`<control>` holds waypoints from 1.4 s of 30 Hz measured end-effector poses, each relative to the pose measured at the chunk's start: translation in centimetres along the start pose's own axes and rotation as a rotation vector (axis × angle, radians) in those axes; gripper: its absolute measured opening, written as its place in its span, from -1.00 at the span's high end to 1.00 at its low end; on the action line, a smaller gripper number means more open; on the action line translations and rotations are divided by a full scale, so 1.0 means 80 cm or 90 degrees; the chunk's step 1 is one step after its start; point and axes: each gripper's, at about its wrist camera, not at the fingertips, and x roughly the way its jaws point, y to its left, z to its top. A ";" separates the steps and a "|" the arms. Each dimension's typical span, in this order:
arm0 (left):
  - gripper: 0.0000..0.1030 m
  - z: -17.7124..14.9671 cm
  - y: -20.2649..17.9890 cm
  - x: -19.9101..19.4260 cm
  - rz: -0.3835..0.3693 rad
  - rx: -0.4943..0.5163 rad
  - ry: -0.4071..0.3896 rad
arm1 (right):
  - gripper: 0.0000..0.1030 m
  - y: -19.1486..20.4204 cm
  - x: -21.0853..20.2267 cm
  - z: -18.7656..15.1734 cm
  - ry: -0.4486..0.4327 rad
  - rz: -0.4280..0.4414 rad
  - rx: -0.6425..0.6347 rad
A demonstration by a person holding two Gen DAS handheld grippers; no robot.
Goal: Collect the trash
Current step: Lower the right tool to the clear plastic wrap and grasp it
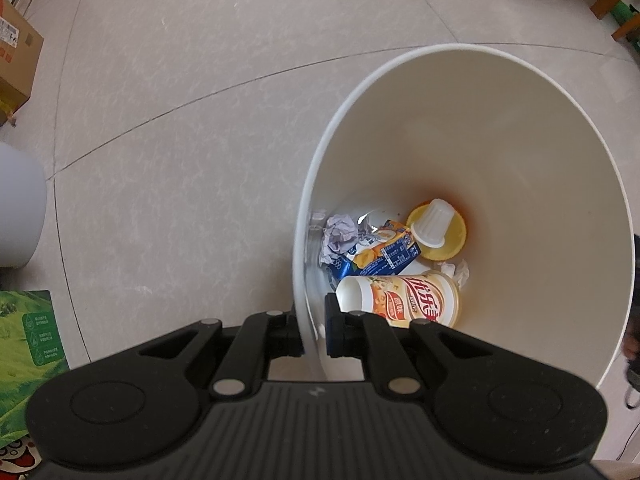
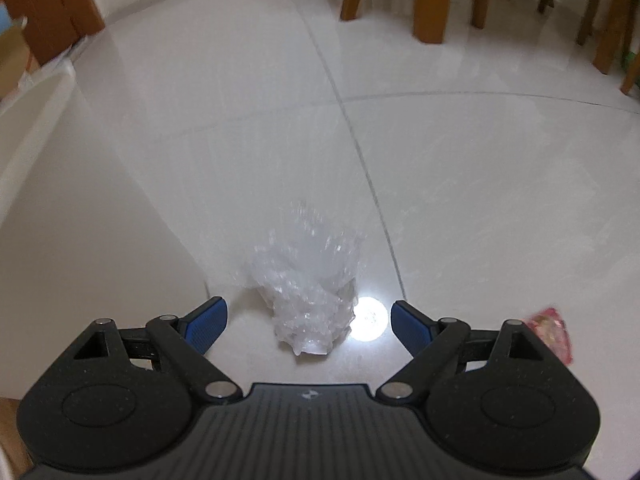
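White bin (image 1: pixel 320 208) wall pinched in left gripper (image 1: pixel 314 332) jaws, right gripper (image 2: pixel 308 320) jaws spread around blurred clear plastic wrap (image 2: pixel 308 280)

Drink bottle (image 1: pixel 400 300) lying inside the white bin (image 1: pixel 520 120): red Chinese characters on a cream and orange label, not fully legible. Blue carton (image 1: pixel 386 258) behind the bottle: white fine print, unreadable. Cardboard box (image 1: pixel 18 64) far left of the bin: shipping label, unreadable.
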 end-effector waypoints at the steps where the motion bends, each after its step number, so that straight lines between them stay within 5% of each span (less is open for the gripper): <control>1: 0.87 0.000 0.000 0.000 0.000 -0.001 0.000 | -0.79 0.000 0.013 -0.003 0.005 0.002 -0.006; 22: 0.87 0.001 -0.007 -0.002 0.018 0.017 0.004 | -0.79 0.013 0.156 0.006 0.026 -0.007 -0.081; 25: 0.87 0.000 -0.008 -0.002 0.016 0.016 0.004 | -0.72 0.016 0.158 0.012 0.025 -0.013 -0.082; 27: 0.87 0.000 -0.007 -0.002 0.014 0.016 0.004 | -0.44 0.017 0.158 0.015 0.032 -0.012 -0.078; 32: 0.87 0.000 -0.007 -0.001 0.015 0.019 0.005 | -0.18 0.008 0.149 0.024 0.037 -0.014 -0.054; 42: 0.87 -0.001 -0.011 0.001 0.020 0.026 0.009 | -0.16 0.000 0.054 0.045 0.025 -0.032 -0.055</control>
